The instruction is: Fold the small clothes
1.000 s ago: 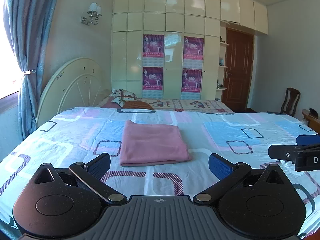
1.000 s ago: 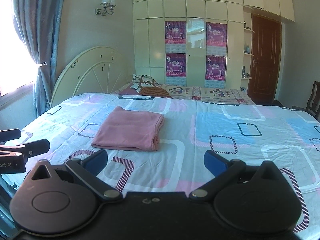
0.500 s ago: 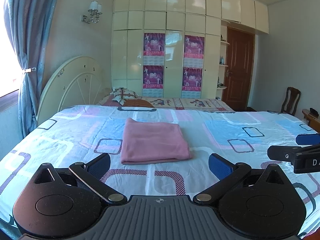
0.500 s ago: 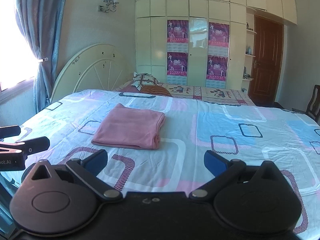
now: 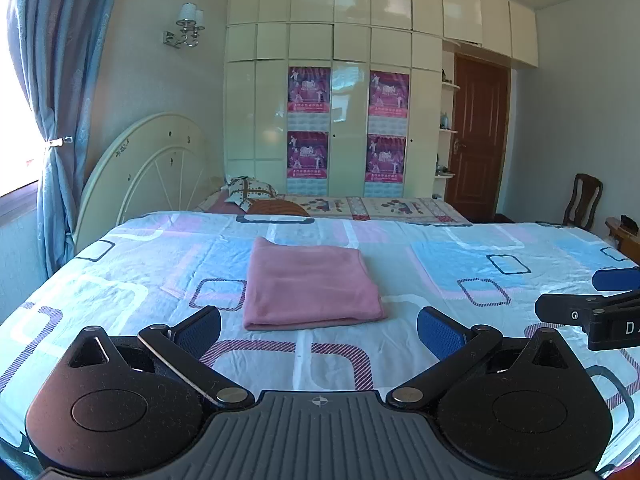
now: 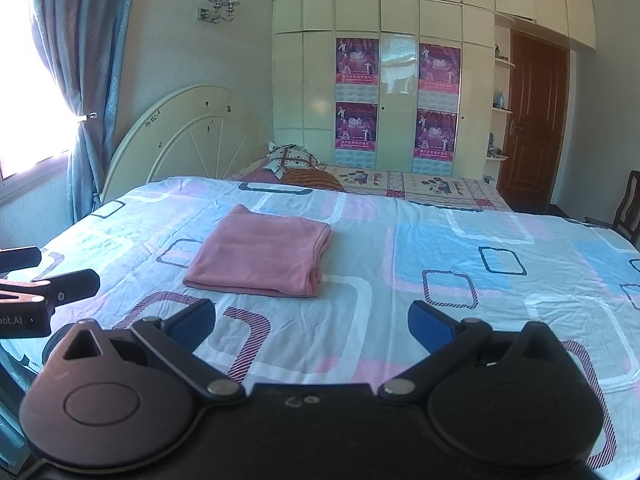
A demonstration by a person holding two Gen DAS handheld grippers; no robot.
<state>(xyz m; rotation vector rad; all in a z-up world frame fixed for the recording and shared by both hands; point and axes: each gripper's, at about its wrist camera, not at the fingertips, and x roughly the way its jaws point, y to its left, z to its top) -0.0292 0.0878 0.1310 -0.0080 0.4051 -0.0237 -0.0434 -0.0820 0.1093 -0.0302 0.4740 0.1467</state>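
A pink cloth [image 5: 308, 284] lies folded into a flat rectangle on the patterned bed sheet [image 5: 460, 264]; it also shows in the right wrist view [image 6: 264, 252]. My left gripper [image 5: 320, 330] is open and empty, held above the sheet just short of the cloth's near edge. My right gripper [image 6: 310, 320] is open and empty, above the sheet to the right of the cloth. Each gripper shows at the edge of the other's view: the right one [image 5: 592, 304] and the left one [image 6: 36, 280].
A cream headboard [image 5: 148, 172] and pillows [image 5: 256, 196] stand at the far left of the bed. A wardrobe [image 5: 344, 120] with posters, a brown door [image 5: 476, 140] and a wooden chair [image 5: 584, 200] lie beyond. A blue curtain [image 5: 60, 80] hangs at left.
Both views have drifted slightly, with the cloth a little higher and farther in frame. The cloth has not moved and both grippers stay open.
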